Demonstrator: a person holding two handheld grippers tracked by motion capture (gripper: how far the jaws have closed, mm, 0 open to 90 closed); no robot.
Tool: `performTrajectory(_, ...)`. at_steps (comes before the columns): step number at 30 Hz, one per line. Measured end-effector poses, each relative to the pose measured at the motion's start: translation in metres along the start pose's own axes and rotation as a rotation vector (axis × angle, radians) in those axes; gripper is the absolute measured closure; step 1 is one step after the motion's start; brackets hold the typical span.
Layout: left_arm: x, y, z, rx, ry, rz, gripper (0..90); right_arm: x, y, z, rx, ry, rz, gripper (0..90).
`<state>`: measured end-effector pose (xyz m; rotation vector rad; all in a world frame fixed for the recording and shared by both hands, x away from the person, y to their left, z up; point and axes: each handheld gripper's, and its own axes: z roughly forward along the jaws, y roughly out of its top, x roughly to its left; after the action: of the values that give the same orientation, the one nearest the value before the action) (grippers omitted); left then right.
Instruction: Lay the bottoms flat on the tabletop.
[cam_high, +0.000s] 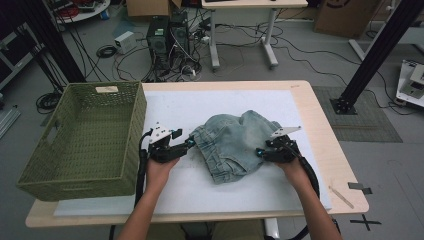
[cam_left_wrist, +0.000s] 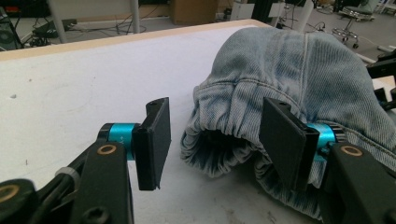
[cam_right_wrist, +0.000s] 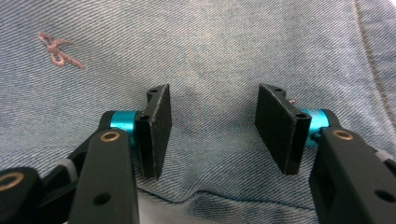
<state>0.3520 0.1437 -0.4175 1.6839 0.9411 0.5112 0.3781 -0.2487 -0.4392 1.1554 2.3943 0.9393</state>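
We have the jeans bunched at the middle of the table, with a gripper at each side: the left gripper at the garment's nine o'clock edge, the right gripper at its four o'clock edge.

In the left gripper view our jaws stand apart, one pad over bare table and the other against the gathered elastic waistband; nothing is pinched between them. In the right gripper view the jaws are also apart, hovering over flat denim with a small pink embroidered mark off at ten o'clock; no fold sits between the pads.

To do this well, we judge we should slide the left jaws further in so the waistband's thick rolled edge lies fully between both pads before closing. On the right we want to press down and gather a ridge of cloth, since flat fabric will likely slip out. Closing both together should keep the bundle from unrolling as we lift.

The green wicker basket stands at the table's nine o'clock side, well apart from the jeans. What we see of its inside is empty.
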Motion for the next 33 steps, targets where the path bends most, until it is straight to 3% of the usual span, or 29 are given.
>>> performTrajectory(1, 0.0, 0.001, 0.0, 0.001, 0.001, 0.001, 43.4, 0.0, 0.0, 0.001, 0.001, 0.005, 0.006, 50.1)
performTrajectory(6, -0.001, 0.001, 0.002, 0.008, 0.001, 0.001, 43.4, 0.001, 0.001, 0.002, 0.008, 0.056, -0.003, 81.0)
performTrajectory(10, -0.003, -0.001, 0.004, 0.024, 0.01, 0.007, 43.4, 0.002, 0.001, 0.0, 0.015, 0.05, -0.019, 90.0)
performTrajectory(17, -0.001, 0.0, 0.005, 0.023, 0.023, 0.001, 43.4, 0.011, -0.005, -0.013, 0.054, 0.136, -0.07, 90.0)
performTrajectory(25, -0.003, 0.002, 0.006, 0.018, 0.023, 0.001, 43.3, 0.039, -0.008, -0.02, 0.049, 0.247, -0.164, 90.0)
performTrajectory(33, -0.006, 0.002, 0.011, 0.027, 0.01, -0.004, 42.8, 0.073, -0.009, -0.02, 0.067, 0.398, -0.284, 90.0)
